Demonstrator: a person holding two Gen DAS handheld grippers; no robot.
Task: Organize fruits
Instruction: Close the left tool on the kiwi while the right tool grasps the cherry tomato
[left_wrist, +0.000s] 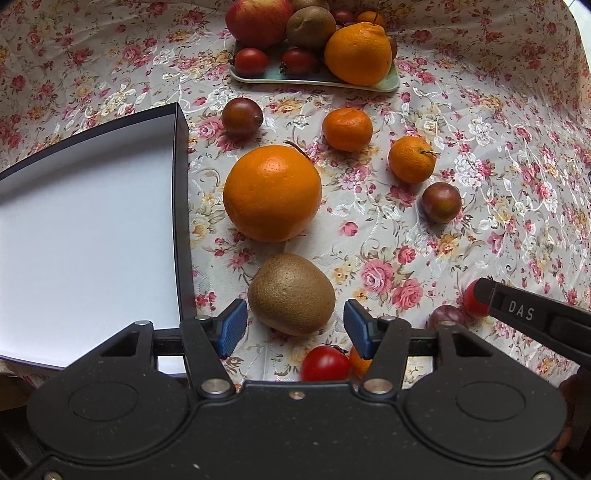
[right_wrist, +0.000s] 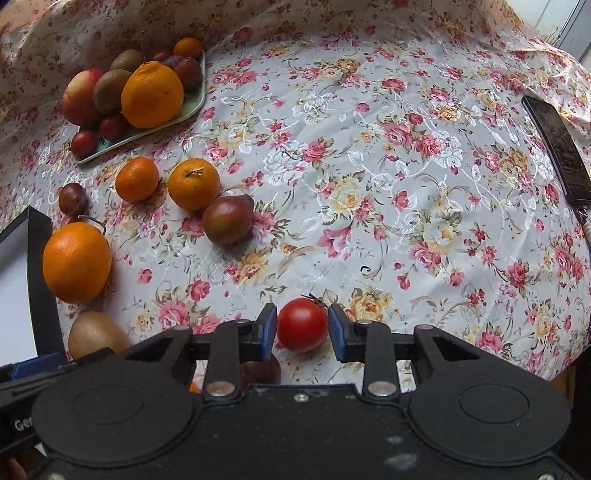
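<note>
Mostly floral tablecloth (right_wrist: 369, 184), perhaps window (right_wrist: 576, 22) beyond.

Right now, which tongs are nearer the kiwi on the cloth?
Left. The left tongs straddle the kiwi, open. The right tongs sit off to its right, around a tomato.

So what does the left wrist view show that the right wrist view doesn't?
Only the left wrist view shows the wide white floor of the open box, and the left gripper with open jaws on either side of the kiwi. Only the right wrist view shows the dark phone at the cloth's far right, and the right gripper with open jaws around a red tomato. Both share the green tray piled with fruit, the big orange, two small oranges and the floral cloth.
</note>
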